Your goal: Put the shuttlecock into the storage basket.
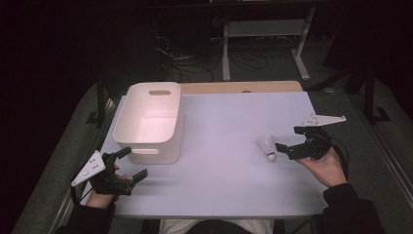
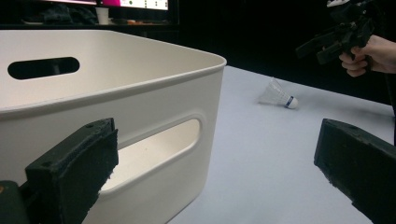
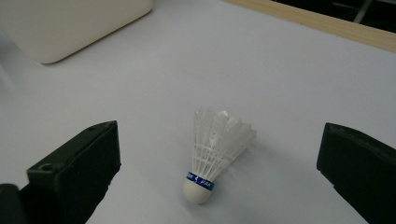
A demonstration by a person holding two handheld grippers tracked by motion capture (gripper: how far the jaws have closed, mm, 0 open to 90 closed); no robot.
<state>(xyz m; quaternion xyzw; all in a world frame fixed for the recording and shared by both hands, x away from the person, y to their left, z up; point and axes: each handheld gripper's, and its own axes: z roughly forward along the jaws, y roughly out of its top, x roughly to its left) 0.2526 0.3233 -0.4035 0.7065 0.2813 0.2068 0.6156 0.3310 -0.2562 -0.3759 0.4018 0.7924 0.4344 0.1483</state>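
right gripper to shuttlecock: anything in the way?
Nothing visible. The right gripper is open, its fingers on either side of the shuttlecock, which lies on bare table. The white bin sits far off to the side.

In the high view the bin sits left of centre on the table; the shuttlecock lies right, apparently just before the right gripper.

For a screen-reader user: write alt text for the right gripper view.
A white feather shuttlecock lies on the pale table, cork tip toward the camera, between the open black jaws of the right gripper. A corner of the white plastic bin sits at upper left.
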